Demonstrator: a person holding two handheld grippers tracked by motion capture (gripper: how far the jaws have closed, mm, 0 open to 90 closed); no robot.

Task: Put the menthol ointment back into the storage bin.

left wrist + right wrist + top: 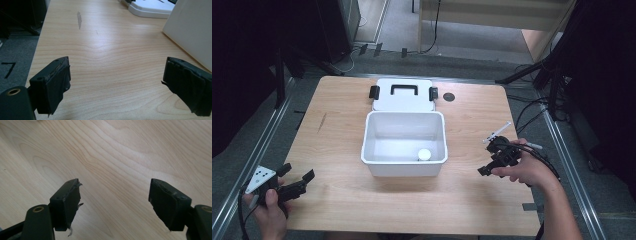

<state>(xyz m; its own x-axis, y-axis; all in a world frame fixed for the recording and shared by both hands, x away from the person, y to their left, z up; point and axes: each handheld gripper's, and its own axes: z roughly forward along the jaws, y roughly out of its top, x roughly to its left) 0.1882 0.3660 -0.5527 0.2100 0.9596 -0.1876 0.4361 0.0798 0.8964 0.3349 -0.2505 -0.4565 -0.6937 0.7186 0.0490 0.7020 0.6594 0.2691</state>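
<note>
We saw a pale wooden table [337, 150] with a dull scuff toward its left edge, standing on grey carpet between metal rails, with dark stands and cables around it. At the middle of the table stood an open white plastic box [404, 172], rectangular and deep. Behind it, against the far edge, lay its flat white lid [404, 102] with a black handle and black side clips. A little black disc [449, 97] sat just right of the lid. Inside the box, near its front right corner, rested a small round white cap-like object [424, 154]; what it was we could not tell.

The left gripper [294, 185] hung at the near left corner, its jaws spread with bare wood between them. The right gripper [492, 157] was near the right edge, apart from the box, its jaws also parted and gripping nothing.

We judged the placing step done, with the object already in the box and both tools clear. The next move would probably call for reaching the lid at the far edge and seating it squarely over the rim.
</note>
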